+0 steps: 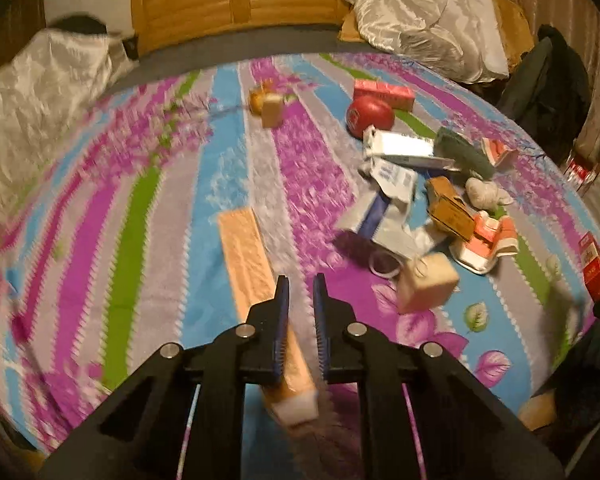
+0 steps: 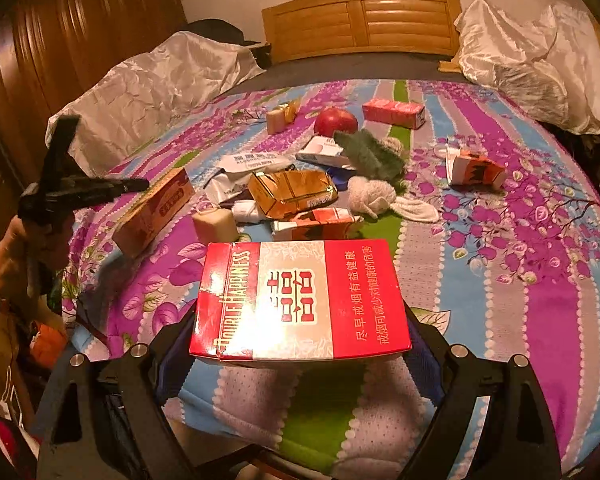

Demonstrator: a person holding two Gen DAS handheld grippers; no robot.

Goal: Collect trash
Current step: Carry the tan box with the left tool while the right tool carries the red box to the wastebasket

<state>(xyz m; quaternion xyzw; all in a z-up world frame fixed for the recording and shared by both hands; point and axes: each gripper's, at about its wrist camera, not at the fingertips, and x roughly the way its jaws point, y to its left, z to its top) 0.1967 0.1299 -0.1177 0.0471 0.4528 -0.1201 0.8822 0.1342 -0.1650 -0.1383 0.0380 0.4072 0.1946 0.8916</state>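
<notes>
A: What has the left gripper point(image 1: 300, 300) got?

B: A long orange carton point(image 1: 246, 254), clenched between the narrow jaws near its lower end. In the right wrist view the same carton hangs tilted above the striped floral bedspread point(image 2: 539, 280), off to the left.

A: And the right gripper point(image 2: 300, 344)?

B: Its jaws stand wide, grasping a red and white Double Happiness cigarette box point(image 2: 300, 300) by its two sides, held flat above the bed's near edge.

A: Where is the rest of the trash?

B: Heaped mid-bed: a crushed gold carton point(image 2: 290, 192), a small beige carton point(image 2: 216, 226) just beside it, a green fuzzy cloth point(image 2: 369, 152), a white sock point(image 2: 373, 196), a red apple point(image 2: 335, 120), a pink box point(image 2: 393, 112) behind it, and an orange and white carton point(image 2: 475, 170) apart on the right.

A: Anything else?

B: White satin pillows point(image 2: 531, 60) by the wooden headboard point(image 2: 359, 24).
</notes>
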